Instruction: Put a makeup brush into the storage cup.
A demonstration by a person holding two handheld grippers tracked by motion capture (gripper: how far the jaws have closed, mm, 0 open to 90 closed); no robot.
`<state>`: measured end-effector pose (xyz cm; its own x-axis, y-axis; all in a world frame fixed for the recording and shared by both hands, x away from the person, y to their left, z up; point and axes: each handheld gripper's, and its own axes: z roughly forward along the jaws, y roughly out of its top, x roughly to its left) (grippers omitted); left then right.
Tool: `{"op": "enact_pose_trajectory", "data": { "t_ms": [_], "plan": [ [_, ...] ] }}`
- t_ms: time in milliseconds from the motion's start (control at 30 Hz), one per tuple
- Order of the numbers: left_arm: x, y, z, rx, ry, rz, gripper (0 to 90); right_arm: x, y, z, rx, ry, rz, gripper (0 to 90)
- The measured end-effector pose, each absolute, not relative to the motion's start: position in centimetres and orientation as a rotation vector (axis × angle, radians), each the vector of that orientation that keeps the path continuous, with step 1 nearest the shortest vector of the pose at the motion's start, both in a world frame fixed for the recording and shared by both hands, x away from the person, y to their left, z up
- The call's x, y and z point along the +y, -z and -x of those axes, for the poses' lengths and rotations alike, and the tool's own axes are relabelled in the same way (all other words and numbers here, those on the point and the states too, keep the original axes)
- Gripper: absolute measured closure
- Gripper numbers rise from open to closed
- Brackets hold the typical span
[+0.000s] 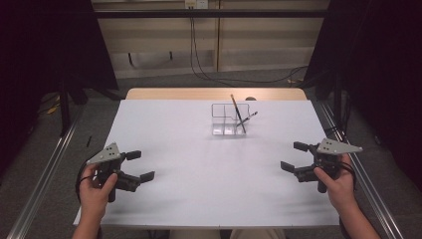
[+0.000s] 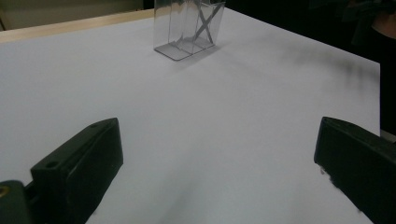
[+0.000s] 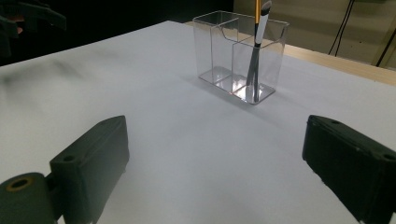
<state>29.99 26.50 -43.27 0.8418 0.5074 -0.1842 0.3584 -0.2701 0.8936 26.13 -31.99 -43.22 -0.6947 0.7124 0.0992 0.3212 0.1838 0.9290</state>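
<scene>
- A clear plastic box organizer with upright dividers (image 1: 226, 119) stands on the white table sheet (image 1: 199, 164), past the middle toward the far edge, its long side running left to right across the table.
- Two slender brushes stand in its right-hand compartment. The orange-handled brush (image 1: 234, 105) leans with its upper end up and to the left in the high view; the dark-handled brush (image 1: 247, 118) tips the other way, its upper end out over the right wall, so the two cross.
- In the right gripper view the orange-handled brush (image 3: 257, 11) and the dark-handled brush with a pale bristle tip (image 3: 256, 56) rise close together from the same end compartment of the organizer (image 3: 240, 53).
- In the left gripper view the organizer (image 2: 187, 28) is at the top, its contents showing as a crossed pair.
- The left gripper (image 1: 140, 165), held in the person's left hand (image 1: 94, 191) near the front left of the sheet, has its jaws spread wide with nothing between them.
- The right gripper (image 1: 293, 156), held in the right hand (image 1: 338, 184) near the front right, is likewise spread and holds nothing.
- Both grippers are well apart from the organizer.
</scene>
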Motion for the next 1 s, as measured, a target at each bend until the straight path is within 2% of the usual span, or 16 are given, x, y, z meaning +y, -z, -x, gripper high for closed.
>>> {"op": "enact_pose_trajectory", "data": {
  "t_ms": [1000],
  "plan": [
    [26.7,43.17,-29.98,0.644,-0.172,-1.888,1.2,-31.99,44.25,-25.29,2.16,-1.471,-0.97,7.2]
  ]
}}
